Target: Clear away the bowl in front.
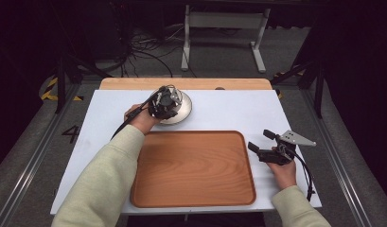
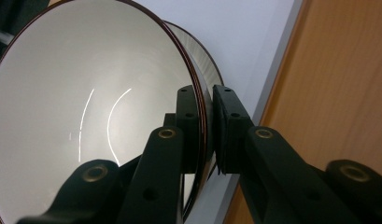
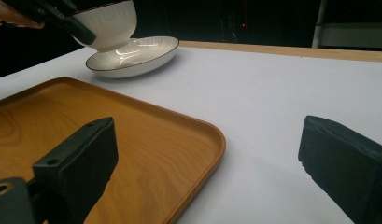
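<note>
While the right claw is held with its jaws wide apart at the near right, a bowl is gripped by the left claw at the far side.

Nearest, the wooden tray is seen bare on the white surface, and the right claw is kept just beside its right edge, with nothing between the jaws. Farther off, the left claw is clamped on the bowl's rim, one jaw inside and one outside. The white bowl is held tilted over a shallow white plate; whether its foot is touching the plate cannot be told.
</note>
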Available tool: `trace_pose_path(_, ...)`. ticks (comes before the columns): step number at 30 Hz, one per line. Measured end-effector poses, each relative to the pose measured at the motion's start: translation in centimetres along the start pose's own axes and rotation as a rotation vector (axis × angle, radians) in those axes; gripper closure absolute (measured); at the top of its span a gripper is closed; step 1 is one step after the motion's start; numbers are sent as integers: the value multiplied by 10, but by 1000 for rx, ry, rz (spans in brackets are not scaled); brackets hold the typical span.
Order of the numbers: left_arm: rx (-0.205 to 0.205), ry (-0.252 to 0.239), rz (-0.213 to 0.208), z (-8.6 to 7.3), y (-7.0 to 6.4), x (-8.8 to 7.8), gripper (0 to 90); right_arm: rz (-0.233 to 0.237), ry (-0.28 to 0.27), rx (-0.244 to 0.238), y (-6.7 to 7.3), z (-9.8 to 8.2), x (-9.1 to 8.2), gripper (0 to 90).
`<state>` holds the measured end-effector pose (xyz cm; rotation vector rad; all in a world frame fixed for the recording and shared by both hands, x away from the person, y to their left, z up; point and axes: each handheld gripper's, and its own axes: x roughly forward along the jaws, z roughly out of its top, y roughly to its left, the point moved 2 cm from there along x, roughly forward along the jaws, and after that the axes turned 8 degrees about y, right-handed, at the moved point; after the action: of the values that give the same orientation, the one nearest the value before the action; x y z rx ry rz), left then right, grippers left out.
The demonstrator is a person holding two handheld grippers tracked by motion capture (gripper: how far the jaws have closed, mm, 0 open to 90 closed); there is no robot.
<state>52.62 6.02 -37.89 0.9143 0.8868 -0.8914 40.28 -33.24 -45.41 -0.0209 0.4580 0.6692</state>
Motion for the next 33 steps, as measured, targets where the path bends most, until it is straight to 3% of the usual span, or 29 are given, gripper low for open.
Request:
trace_pose_path(8,13,-18,-12,1,-8,-20,823,-30,-24,6,-2,0,-2,7)
trace_pose_path(20,32,-37,-33,1,-20,-43,823,-28,-19,3,-2,0,-1,7)
trace_pose_path(33,68,-63,-59,5,-44,-69,823,-26,-18,4,-2,0,-1,7)
